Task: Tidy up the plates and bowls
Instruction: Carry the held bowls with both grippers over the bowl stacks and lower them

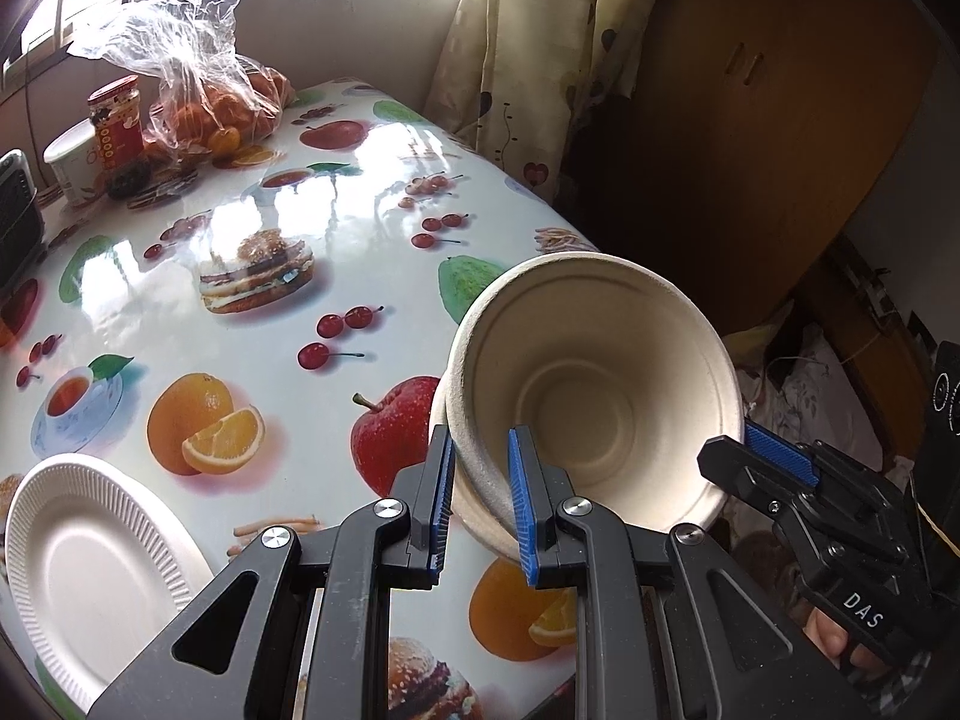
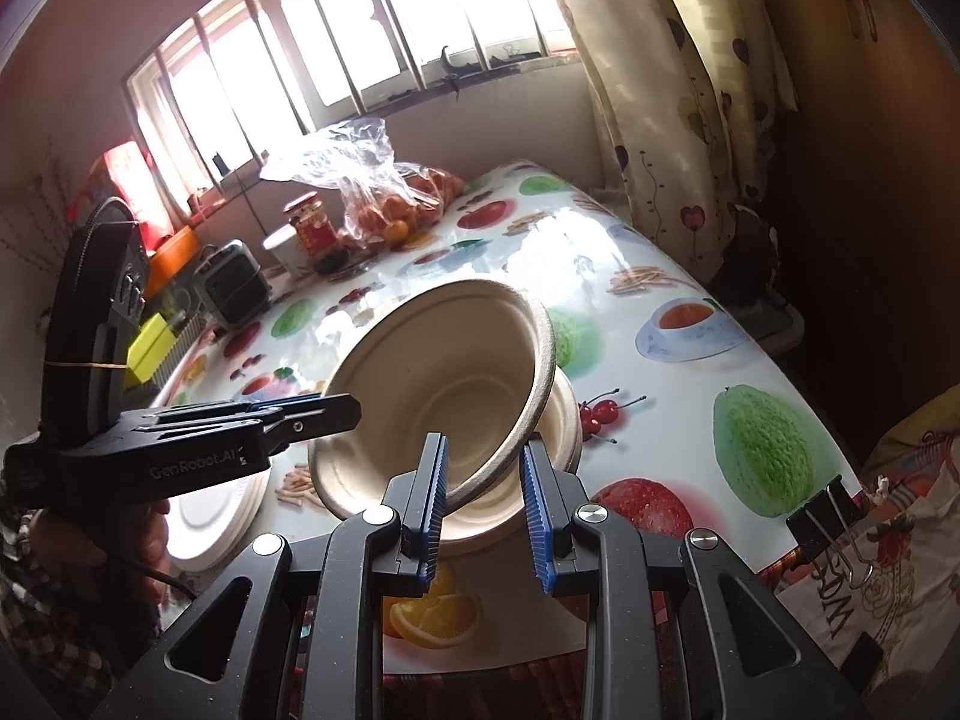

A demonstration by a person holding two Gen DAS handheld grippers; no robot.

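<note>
A stack of white paper plates [image 1: 90,576] sits at the table's [image 1: 360,192] left edge. Mid-table, the left gripper [image 1: 480,498] and right gripper [image 2: 485,498] each clamp opposite rims of tilted, nested paper bowls [image 1: 594,390] above the fruit-print cloth. Uneven pulling could likely buckle the thin rims or slide the bowls apart.

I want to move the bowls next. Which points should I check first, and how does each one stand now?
1. Left gripper shut on the tilted bowl wall: ok.
2. Right gripper pressing firmly on the rim between its pads: cannot tell.
3. Tilted bowl free of the second bowl under it: not ok, it sits partly inside.
4. Paper plates lie apart from the bowls: ok.
5. Bare table behind the bowls for setting down: ok.
</note>
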